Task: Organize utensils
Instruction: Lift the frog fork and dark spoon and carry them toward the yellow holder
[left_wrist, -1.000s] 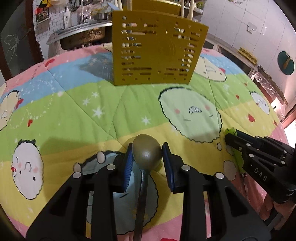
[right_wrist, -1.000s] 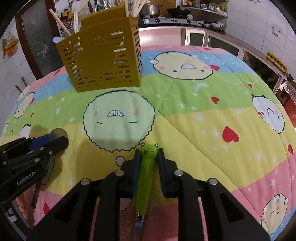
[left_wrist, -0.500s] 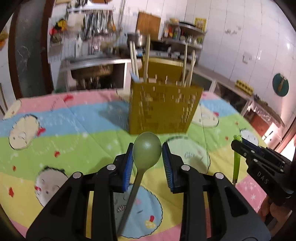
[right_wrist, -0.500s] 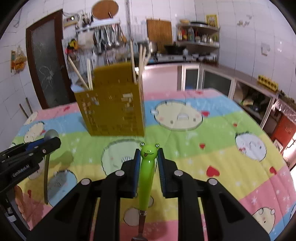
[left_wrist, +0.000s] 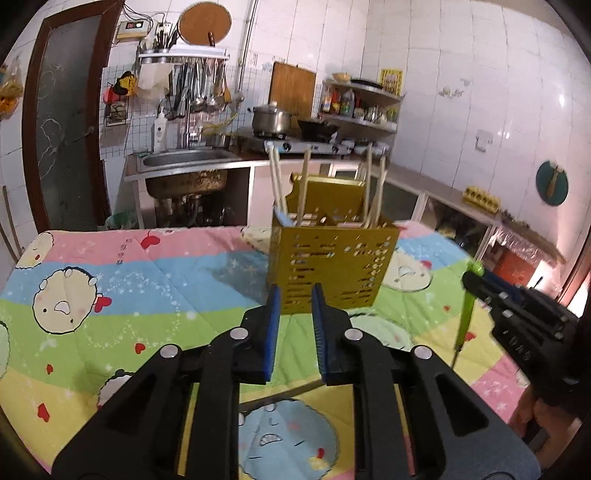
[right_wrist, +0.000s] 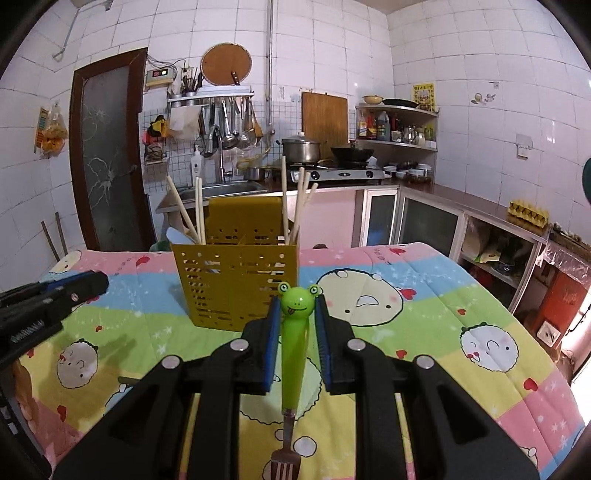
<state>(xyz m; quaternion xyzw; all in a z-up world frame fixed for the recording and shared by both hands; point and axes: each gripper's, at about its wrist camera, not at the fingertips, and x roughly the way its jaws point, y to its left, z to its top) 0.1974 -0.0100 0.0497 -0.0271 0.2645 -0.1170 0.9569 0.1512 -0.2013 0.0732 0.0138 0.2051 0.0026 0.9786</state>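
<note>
Right tongs (right_wrist: 295, 314) clamped on the frog-handled fork (right_wrist: 293, 354), tines hanging down. The yellow utensil holder (right_wrist: 236, 288) stands on the surface ahead, slightly left. Left tongs (left_wrist: 293, 317) have just been closing, slightly apart, nothing visible between them.

Black tool (left_wrist: 294, 295) frames, blue ribbed pads (left_wrist: 271, 332), silver screws.

The fork (right_wrist: 286, 469) runs off the bottom edge, tines partly cut away. Chopsticks' (left_wrist: 376, 199) lower ends vanish inside the yellow holder (left_wrist: 328, 273). Shelf bottles (right_wrist: 380, 125) are too small to read.
</note>
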